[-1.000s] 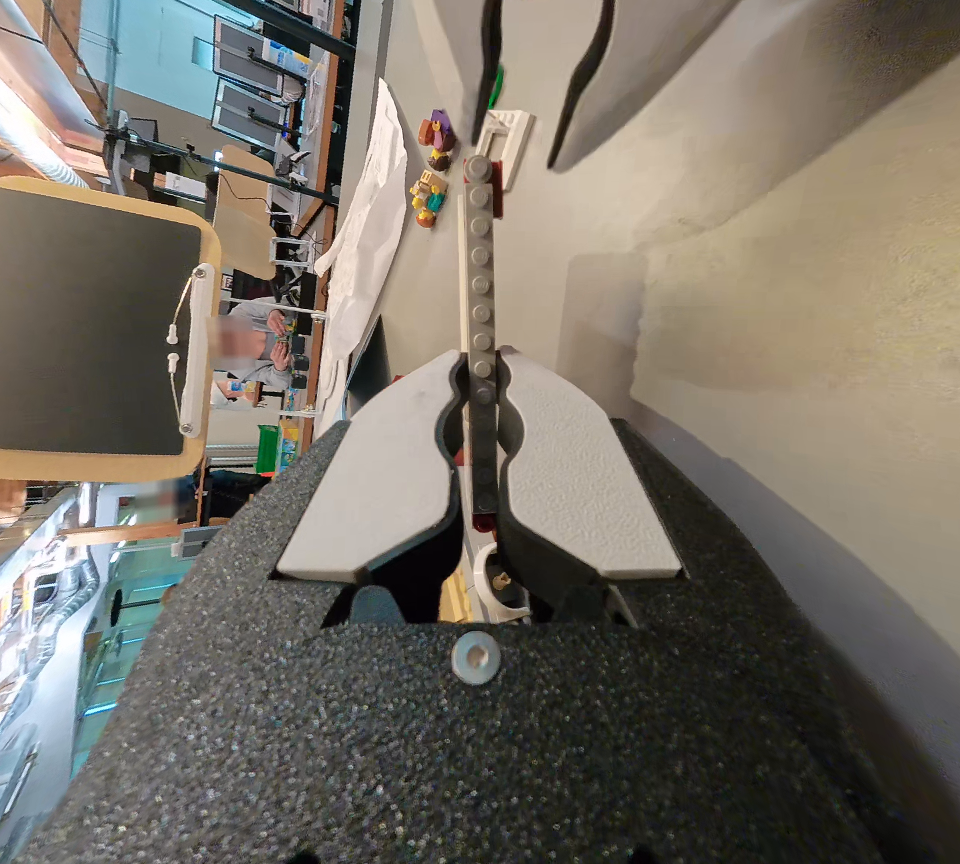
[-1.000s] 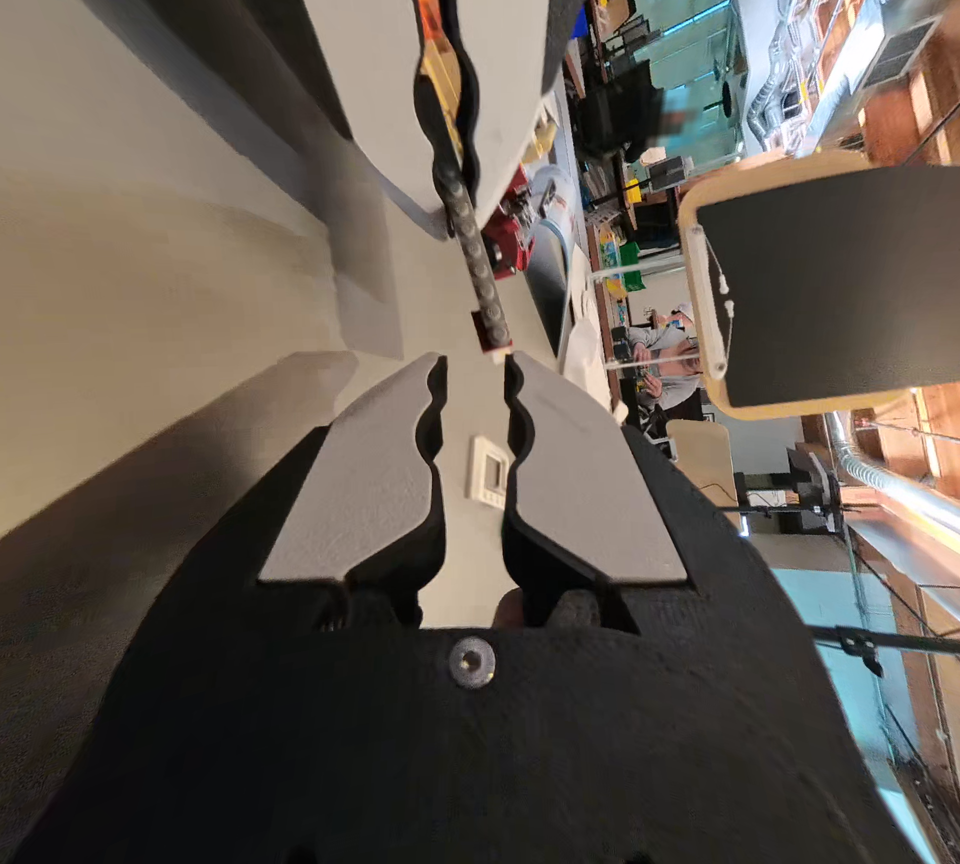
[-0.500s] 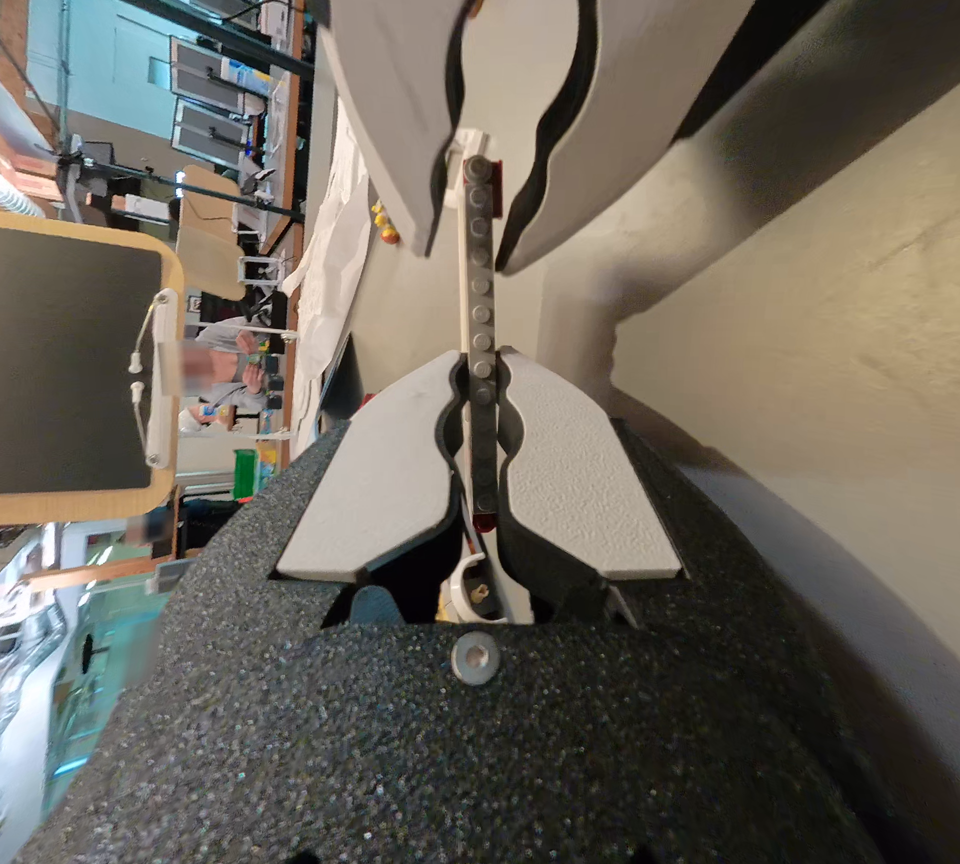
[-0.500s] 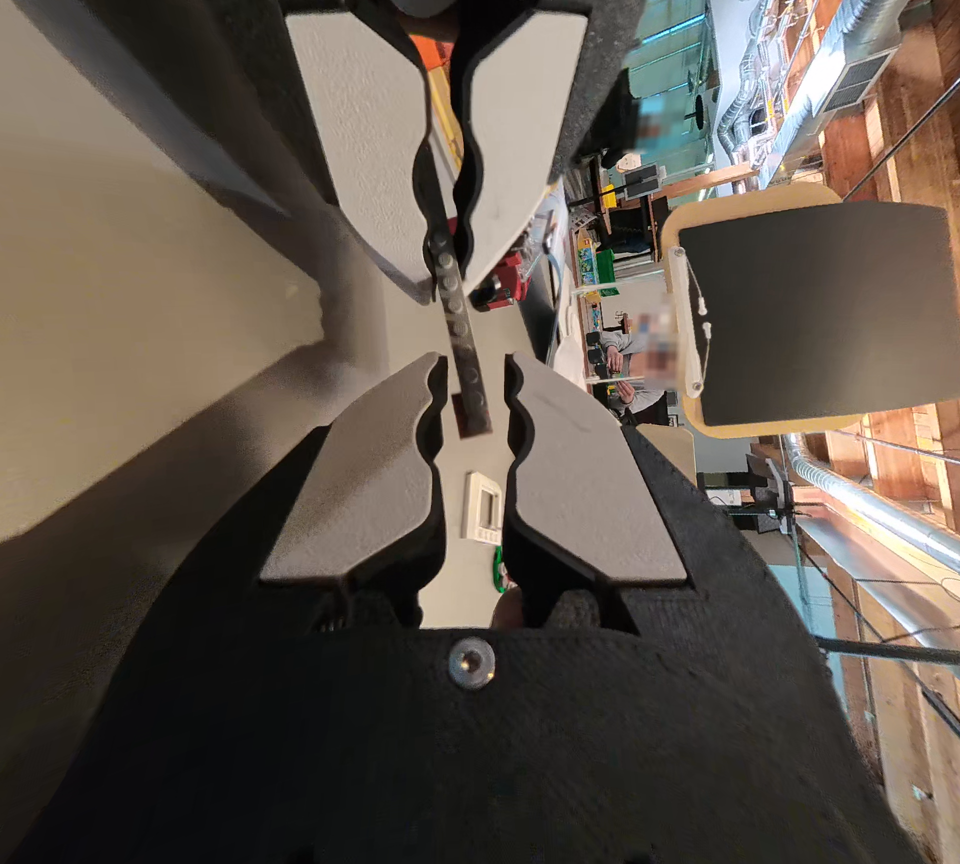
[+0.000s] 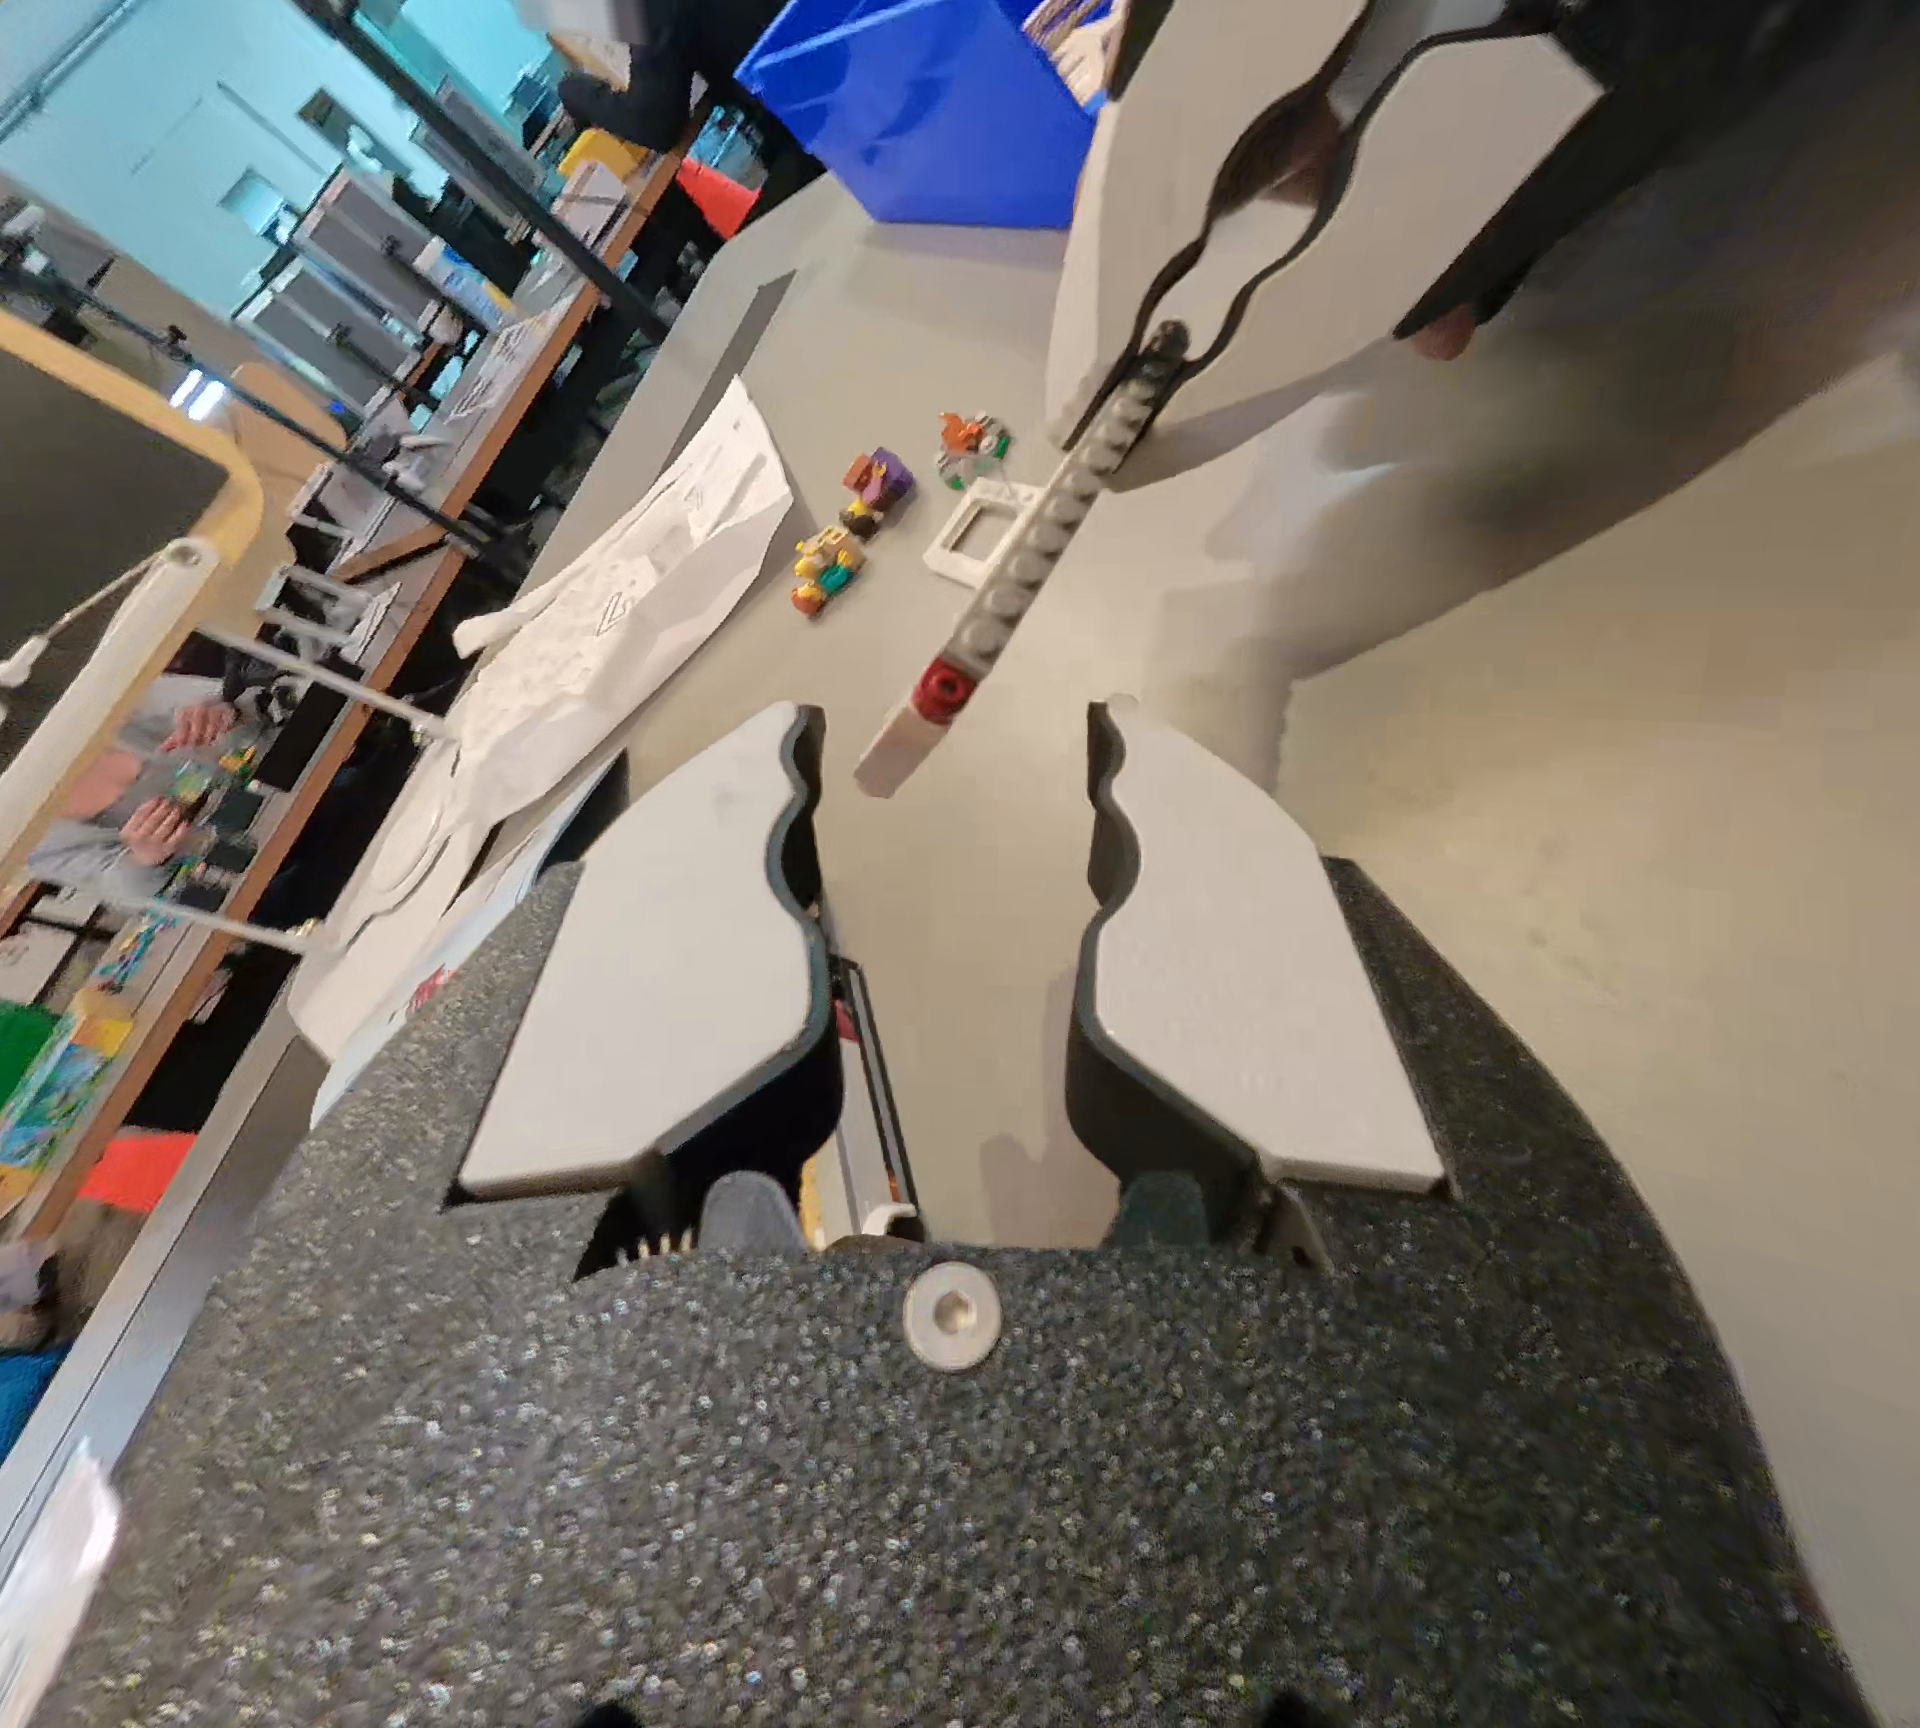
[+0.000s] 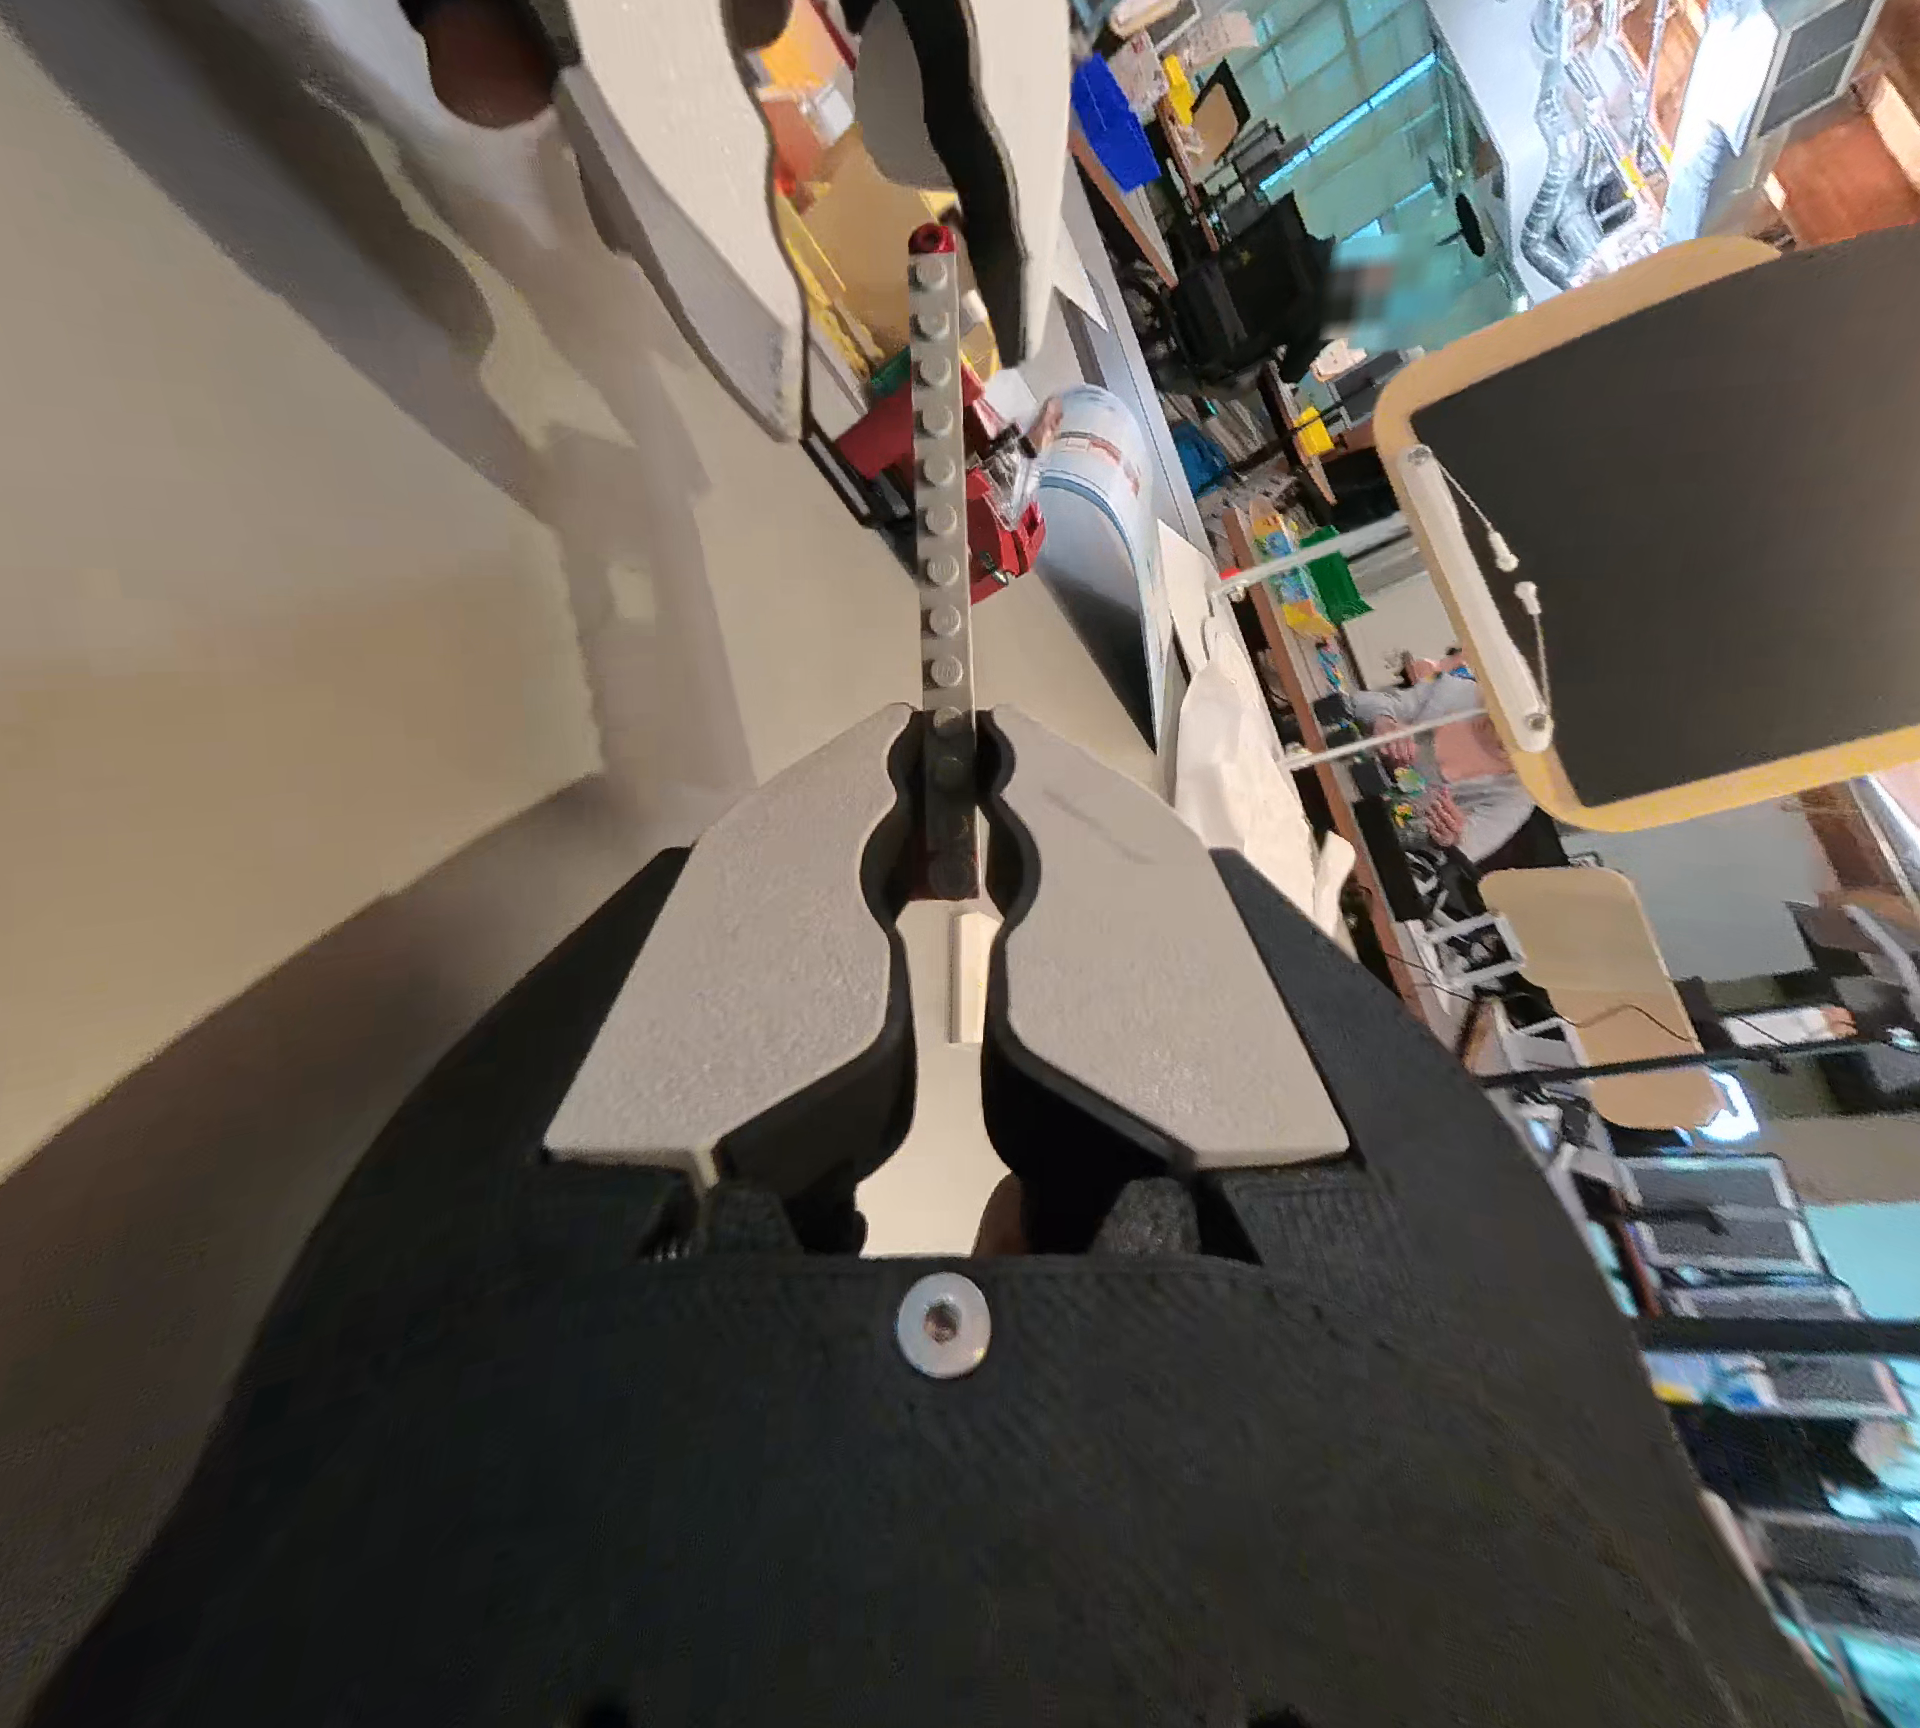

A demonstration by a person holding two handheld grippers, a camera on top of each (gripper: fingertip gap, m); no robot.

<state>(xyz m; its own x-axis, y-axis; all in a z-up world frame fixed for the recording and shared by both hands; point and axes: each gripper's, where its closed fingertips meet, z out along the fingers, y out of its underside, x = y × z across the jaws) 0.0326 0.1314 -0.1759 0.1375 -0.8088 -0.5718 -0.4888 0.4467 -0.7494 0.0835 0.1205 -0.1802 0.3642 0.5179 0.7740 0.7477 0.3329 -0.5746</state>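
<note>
Lengthwise between the two grippers, the long grey studded plate (image 6: 943, 525) is clamped at one end by the right gripper (image 6: 948, 733), its red-tipped far end just ahead of the wide-open, empty left gripper (image 5: 951, 722), above the grey table (image 5: 1558, 899).

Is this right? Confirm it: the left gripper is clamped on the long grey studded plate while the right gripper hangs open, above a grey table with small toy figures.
Not quite: the grippers are swapped. The right gripper is clamped on the long grey studded plate, as the right wrist view shows; the left gripper hangs open. The grey table with small toy figures is correct.
</note>
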